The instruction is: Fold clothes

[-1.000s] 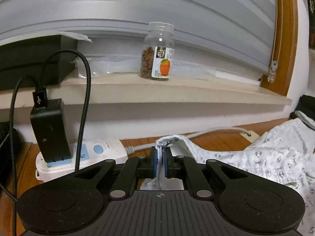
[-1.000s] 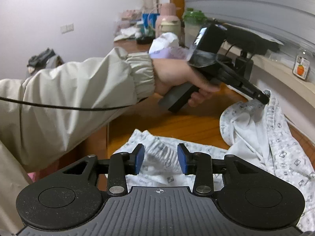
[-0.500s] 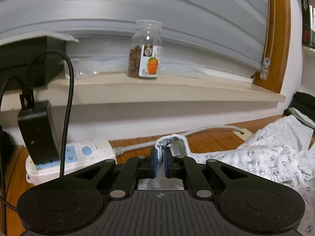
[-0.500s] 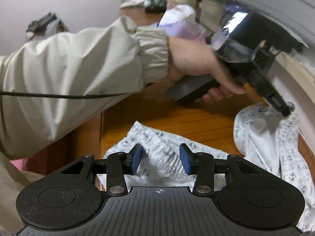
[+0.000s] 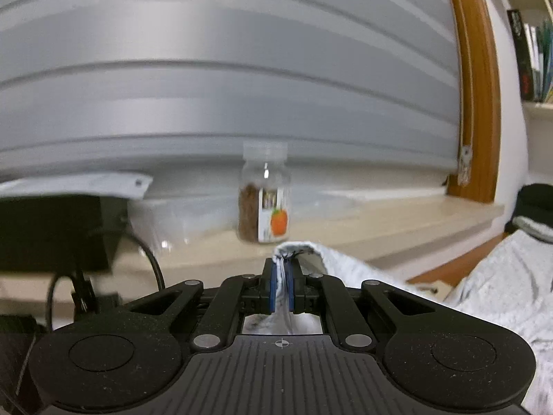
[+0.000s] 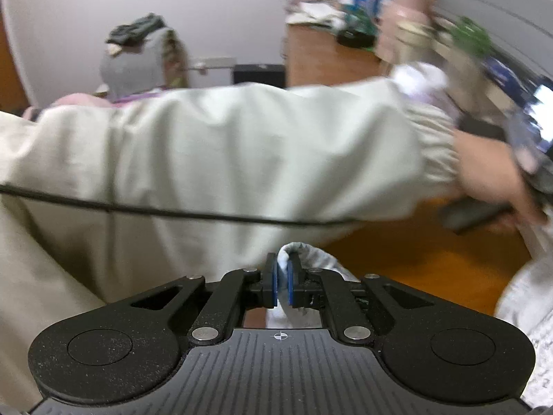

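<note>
Clearly, the white patterned garment [image 5: 490,297] was gripped at two places. The left tool [image 5: 282,288] was clamped on a bunched hem of it, the cloth standing up between the blue pads and trailing off to the right over the wooden counter [image 5: 446,271]. The right tool [image 6: 282,285] was pinched shut on another fold of the same garment [image 6: 311,259], which rose in a small loop above its pads; more of the cloth lay at the right edge of the counter [image 6: 432,269]. Beyond the left tool, a clear jar [image 5: 264,193] with brown contents and an orange label stood on a pale windowsill [image 5: 380,221] under grey shutter slats. In the right wrist view, a beige sleeve [image 6: 224,159] crossed the frame to the person's left hand [image 6: 490,173], which was blurred.
</note>
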`<state>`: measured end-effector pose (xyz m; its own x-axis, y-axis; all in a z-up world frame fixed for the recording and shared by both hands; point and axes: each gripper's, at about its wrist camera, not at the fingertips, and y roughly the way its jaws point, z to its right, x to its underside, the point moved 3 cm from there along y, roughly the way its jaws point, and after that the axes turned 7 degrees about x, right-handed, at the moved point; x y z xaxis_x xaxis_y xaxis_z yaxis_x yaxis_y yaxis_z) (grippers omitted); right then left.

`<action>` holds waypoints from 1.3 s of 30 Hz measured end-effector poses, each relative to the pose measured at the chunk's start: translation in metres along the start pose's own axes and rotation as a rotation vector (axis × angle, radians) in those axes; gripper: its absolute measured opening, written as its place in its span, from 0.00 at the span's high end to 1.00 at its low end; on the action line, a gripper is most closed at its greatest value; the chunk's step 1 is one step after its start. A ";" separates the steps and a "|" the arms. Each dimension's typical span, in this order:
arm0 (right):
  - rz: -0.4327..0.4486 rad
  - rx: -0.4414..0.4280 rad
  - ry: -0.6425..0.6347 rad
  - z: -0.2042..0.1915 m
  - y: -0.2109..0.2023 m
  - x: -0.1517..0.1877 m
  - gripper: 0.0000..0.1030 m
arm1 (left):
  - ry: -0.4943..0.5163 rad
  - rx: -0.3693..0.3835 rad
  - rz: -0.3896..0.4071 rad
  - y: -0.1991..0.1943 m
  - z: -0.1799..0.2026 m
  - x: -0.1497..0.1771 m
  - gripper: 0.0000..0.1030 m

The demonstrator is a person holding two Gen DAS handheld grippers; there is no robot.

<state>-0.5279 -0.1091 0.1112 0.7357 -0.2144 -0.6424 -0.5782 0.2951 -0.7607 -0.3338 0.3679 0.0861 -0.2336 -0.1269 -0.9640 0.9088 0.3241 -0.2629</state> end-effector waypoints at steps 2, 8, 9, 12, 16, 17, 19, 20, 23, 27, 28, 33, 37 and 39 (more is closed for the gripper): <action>0.009 -0.020 -0.012 -0.011 0.000 -0.007 0.94 | 0.013 -0.002 0.013 -0.005 -0.001 -0.005 0.93; 0.069 -0.113 0.022 -0.027 -0.003 -0.027 0.94 | 0.021 -0.035 0.034 -0.031 -0.019 -0.008 0.93; 0.077 -0.135 0.035 -0.027 -0.002 -0.029 0.94 | 0.020 -0.042 0.029 -0.034 -0.023 -0.007 0.93; 0.095 -0.183 0.060 -0.030 0.003 -0.035 0.94 | 0.017 -0.061 0.011 -0.046 -0.035 -0.002 0.93; 0.101 -0.206 0.080 -0.033 0.015 -0.039 0.94 | 0.028 -0.057 -0.056 -0.051 -0.038 0.013 0.93; 0.103 -0.207 0.090 -0.032 0.018 -0.039 0.93 | 0.029 -0.055 -0.075 -0.051 -0.038 0.017 0.93; 0.122 -0.202 0.130 -0.023 0.021 -0.040 0.88 | 0.033 -0.064 -0.108 -0.048 -0.037 0.022 0.89; 0.132 -0.190 0.143 -0.019 0.022 -0.040 0.87 | 0.029 -0.067 -0.124 -0.047 -0.038 0.024 0.87; 0.165 -0.137 0.159 -0.004 0.015 -0.035 0.56 | 0.002 -0.058 -0.153 -0.048 -0.041 0.027 0.75; 0.178 -0.021 0.192 0.030 -0.005 -0.012 0.56 | -0.009 -0.032 -0.181 -0.058 -0.041 0.028 0.57; 0.172 0.024 0.200 0.042 -0.009 -0.003 0.56 | -0.005 -0.032 -0.197 -0.060 -0.040 0.028 0.56; 0.130 0.256 0.313 0.117 -0.028 0.063 0.56 | -0.031 -0.095 -0.252 -0.075 -0.046 0.028 0.56; 0.086 0.440 0.443 0.183 -0.043 0.127 0.56 | -0.066 -0.099 -0.222 -0.090 -0.043 0.023 0.55; 0.069 0.495 0.510 0.207 -0.051 0.158 0.56 | -0.083 -0.102 -0.218 -0.093 -0.034 0.023 0.55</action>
<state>-0.3093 0.0346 0.0679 0.3769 -0.5529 -0.7432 -0.3003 0.6860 -0.6627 -0.4351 0.3665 0.0874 -0.3877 -0.2794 -0.8785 0.7993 0.3729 -0.4713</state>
